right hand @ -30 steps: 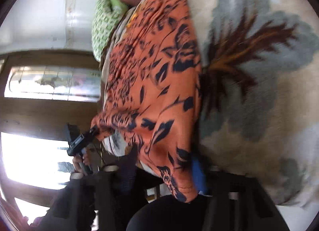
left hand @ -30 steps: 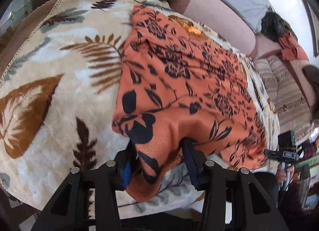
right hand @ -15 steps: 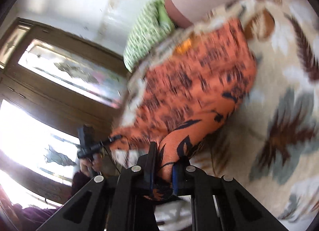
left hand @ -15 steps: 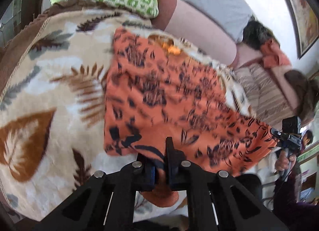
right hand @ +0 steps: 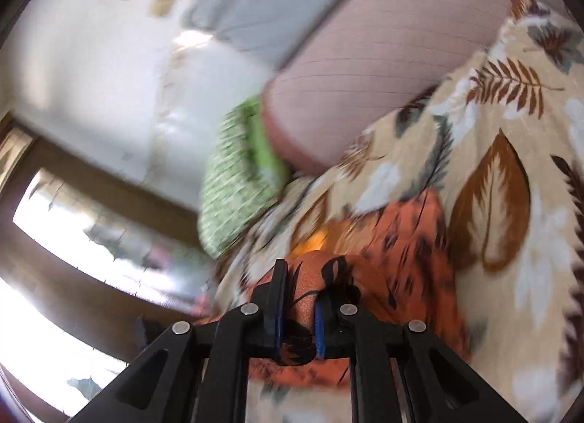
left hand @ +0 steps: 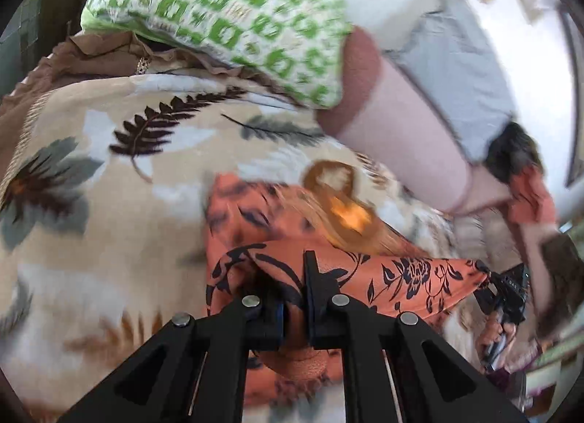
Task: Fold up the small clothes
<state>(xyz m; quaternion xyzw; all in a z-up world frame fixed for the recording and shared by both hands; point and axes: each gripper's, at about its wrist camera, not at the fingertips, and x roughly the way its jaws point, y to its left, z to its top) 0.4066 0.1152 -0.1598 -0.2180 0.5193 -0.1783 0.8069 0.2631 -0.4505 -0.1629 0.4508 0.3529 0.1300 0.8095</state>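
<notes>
My left gripper (left hand: 294, 299) is pinched tight on a bunched corner of the orange cloth (left hand: 408, 277), a small garment printed with black flowers and leaves; the fabric is squeezed between the two black fingers and a lump of it hangs out below them. From that corner the lifted edge stretches to the right across the left wrist view to its far corner, where my right gripper (right hand: 299, 310) grips it, held in my other hand. In the right wrist view that gripper is also clamped on a fold of the same cloth, with a rounded bulge of orange fabric showing between its blue-lined pads (right hand: 280, 317). The rest of the cloth lies beyond the raised edge on a plush blanket (left hand: 109, 175) patterned with brown, grey and white leaves, which covers the bed. Part of the cloth on the blanket is blurred, and a brighter yellow-orange patch (left hand: 350, 216) shows near its top; I cannot tell what that patch is. Beyond the blanket, a green and white patterned pillow (left hand: 226, 18) rests at the head of the bed, just beside a long pink bolster (left hand: 401, 138) with a darker band at its end. A grey pillow (left hand: 460, 72) lies behind the bolster against a pale wall. In the right wrist view, bright windows (right hand: 73, 240) in dark wooden frames fill the left side.
</notes>
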